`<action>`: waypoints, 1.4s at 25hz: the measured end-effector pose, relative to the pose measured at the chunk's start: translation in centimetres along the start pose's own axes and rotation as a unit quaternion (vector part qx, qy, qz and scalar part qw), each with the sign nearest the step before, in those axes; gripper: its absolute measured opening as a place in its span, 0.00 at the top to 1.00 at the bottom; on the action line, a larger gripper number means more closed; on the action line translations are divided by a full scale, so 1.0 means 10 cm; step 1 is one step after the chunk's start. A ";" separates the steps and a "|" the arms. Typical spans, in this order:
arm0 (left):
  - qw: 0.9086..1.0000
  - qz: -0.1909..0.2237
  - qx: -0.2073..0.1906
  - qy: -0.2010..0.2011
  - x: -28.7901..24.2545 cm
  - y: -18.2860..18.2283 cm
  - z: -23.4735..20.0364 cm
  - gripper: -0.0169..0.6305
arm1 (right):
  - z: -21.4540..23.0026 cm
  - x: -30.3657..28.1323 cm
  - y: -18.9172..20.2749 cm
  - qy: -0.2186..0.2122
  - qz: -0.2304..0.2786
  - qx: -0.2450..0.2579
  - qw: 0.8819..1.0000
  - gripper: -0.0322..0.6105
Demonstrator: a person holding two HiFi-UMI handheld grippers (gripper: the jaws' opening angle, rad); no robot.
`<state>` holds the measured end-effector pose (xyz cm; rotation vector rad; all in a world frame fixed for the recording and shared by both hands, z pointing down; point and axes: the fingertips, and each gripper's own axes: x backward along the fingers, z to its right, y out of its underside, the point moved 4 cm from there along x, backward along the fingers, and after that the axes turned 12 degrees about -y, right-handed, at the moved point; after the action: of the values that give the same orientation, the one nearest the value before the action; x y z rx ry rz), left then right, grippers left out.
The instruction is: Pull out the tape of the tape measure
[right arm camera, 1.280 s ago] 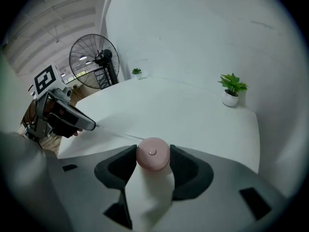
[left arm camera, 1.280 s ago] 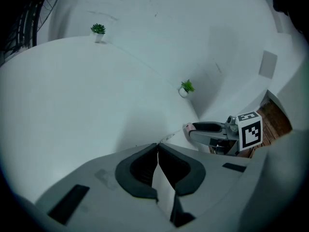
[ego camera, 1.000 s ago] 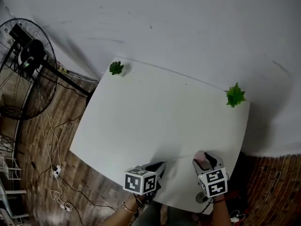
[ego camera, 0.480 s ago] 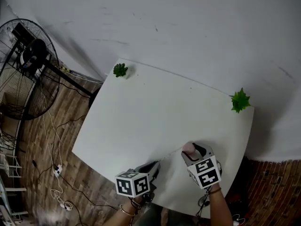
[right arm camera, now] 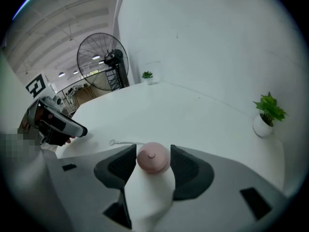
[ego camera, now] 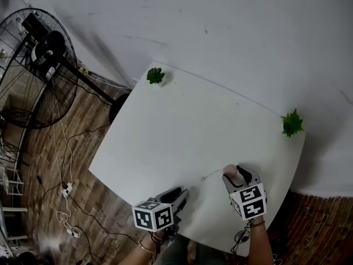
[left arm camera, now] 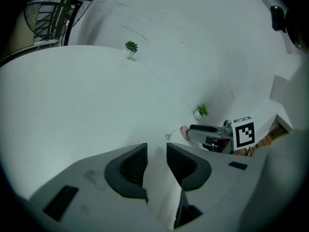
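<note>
A round pink tape measure (right arm camera: 153, 157) sits between the pads of my right gripper (ego camera: 234, 175), which is shut on it near the table's front edge. A short length of thin tape runs out to the left and ends in a small ring (right arm camera: 112, 142) lying free on the white table (ego camera: 182, 126). The ring (ego camera: 204, 177) rests between the two grippers. My left gripper (ego camera: 177, 195) hovers at the front edge, apart from the ring. Its jaws have just been opening, and nothing is between its pads (left arm camera: 136, 164). The left gripper view shows the pink case (left arm camera: 184, 132) and ring (left arm camera: 169, 136) ahead.
Two small potted plants stand at the far corners, one at the left (ego camera: 155, 75) and one at the right (ego camera: 292, 123). A large standing fan (ego camera: 38, 65) is off the table's left side, with cables (ego camera: 63, 192) on the wooden floor. A white wall lies behind.
The tape that stretched from the left gripper to the pink case is no longer held; it has drawn back, and its ring end lies loose on the table. The left jaws have parted.
</note>
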<state>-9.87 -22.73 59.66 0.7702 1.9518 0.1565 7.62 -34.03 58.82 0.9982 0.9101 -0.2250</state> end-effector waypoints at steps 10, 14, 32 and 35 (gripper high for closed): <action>0.999 0.038 0.000 0.013 0.19 -0.16 0.18 0.79 | -0.07 0.51 -0.03 0.013 0.073 -0.077 0.994 0.63; 0.997 0.067 -0.026 0.025 0.38 -0.27 0.37 0.79 | -0.20 0.79 -0.03 0.035 0.108 -0.093 0.989 0.70; 0.908 0.340 -0.245 0.003 1.57 -1.12 1.30 0.93 | -0.62 2.52 -0.37 0.205 0.336 -0.088 0.915 0.95; 0.897 0.362 -0.254 -0.004 1.66 -1.16 1.37 0.95 | -0.63 2.75 -0.31 0.232 0.362 -0.092 0.898 0.95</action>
<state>-8.64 -25.24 35.40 1.0882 1.4224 1.0629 19.60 -24.43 34.99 1.1668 0.8987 0.7486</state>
